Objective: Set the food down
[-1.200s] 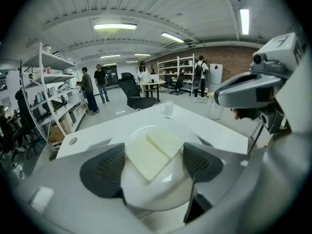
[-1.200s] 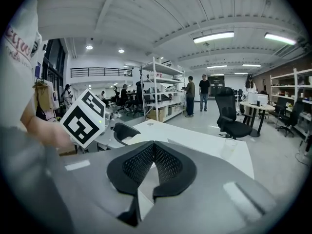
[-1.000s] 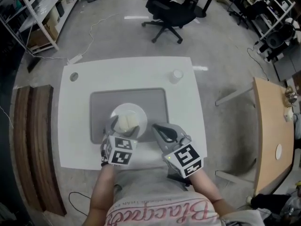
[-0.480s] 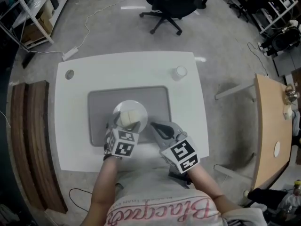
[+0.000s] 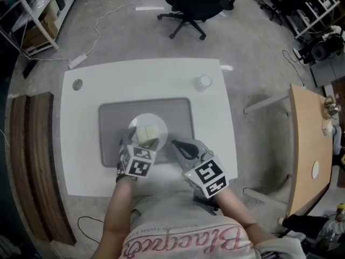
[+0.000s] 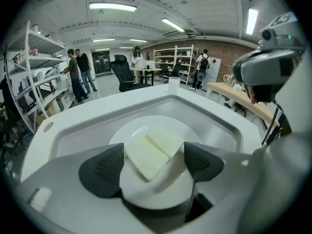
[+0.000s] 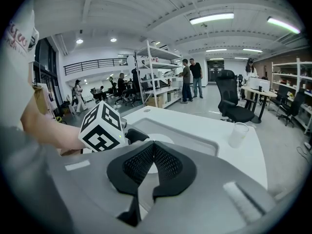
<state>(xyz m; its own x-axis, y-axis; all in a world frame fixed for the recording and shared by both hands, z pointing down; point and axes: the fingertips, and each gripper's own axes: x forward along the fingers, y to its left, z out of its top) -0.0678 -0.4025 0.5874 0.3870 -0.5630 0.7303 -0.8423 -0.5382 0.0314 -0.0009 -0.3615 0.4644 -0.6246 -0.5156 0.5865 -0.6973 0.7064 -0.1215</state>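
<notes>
Workshop shelving (image 5: 32,9) and a black office chair (image 5: 186,7) are framing a white table (image 5: 81,161), where a person is standing at the near edge with a gripper in each hand.

The pads (image 6: 105,169) of the left gripper (image 6: 152,162) are standing wide apart and flanking the food (image 6: 153,150), two pale blocks lying side by side. The pads are sitting very close to the blocks' outer edges, but no squeeze is showing. The food is resting flat on a white plate (image 6: 161,189), casting a shadow onto it. The plate is sitting in a grey tray (image 5: 110,123) at the middle of the table, toward the tray's near side.

To the right, the right gripper (image 7: 152,162) is hovering over the tray's near right part, just beside the plate. Its two ribbed pads are pressing together with nothing between them, so it is carrying nothing.

Farther out, a small clear cup (image 5: 204,81) is standing alone near the table's far right corner, well apart from the tray. A light wooden tabletop (image 5: 310,144) is showing at the right edge of the floor.

Judging by how things are lying, the task is looking all but finished. The food is already down on the plate and the left jaws are looking loose around it. What seems to be left is drawing the left gripper back toward the near edge without nudging the blocks or the plate.
</notes>
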